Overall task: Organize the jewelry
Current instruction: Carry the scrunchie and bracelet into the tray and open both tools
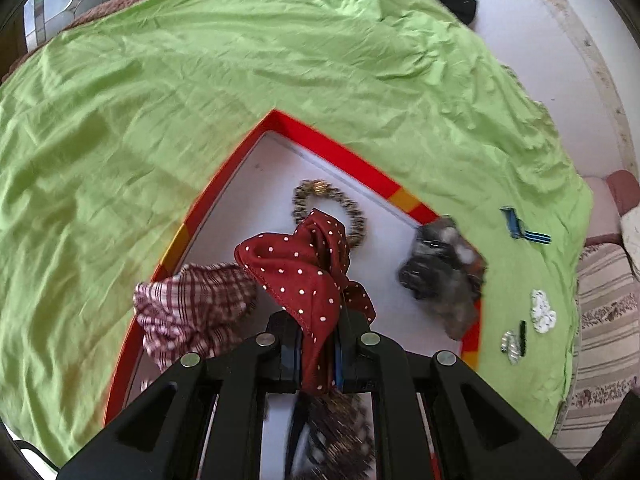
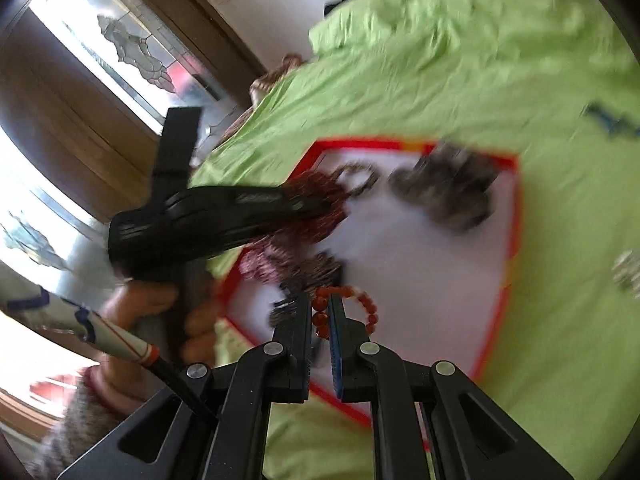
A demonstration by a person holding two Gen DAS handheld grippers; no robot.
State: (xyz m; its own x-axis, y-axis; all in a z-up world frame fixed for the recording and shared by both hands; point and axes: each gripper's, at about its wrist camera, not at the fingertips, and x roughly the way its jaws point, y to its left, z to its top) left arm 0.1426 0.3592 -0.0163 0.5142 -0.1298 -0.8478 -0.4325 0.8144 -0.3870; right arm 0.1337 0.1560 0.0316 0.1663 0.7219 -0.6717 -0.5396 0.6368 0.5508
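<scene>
A red-rimmed box with a white floor lies on a green sheet. My left gripper is shut on a dark red polka-dot cloth and holds it over the box. A checked cloth, a gold bead bracelet and a grey fuzzy item lie in the box. My right gripper is shut on a red bead bracelet above the box's near corner. The left gripper's body shows in the blurred right wrist view.
On the sheet right of the box lie a blue striped clip, a white flower piece and a small silver and black clip. A striped cushion is at the right edge. A window is at left.
</scene>
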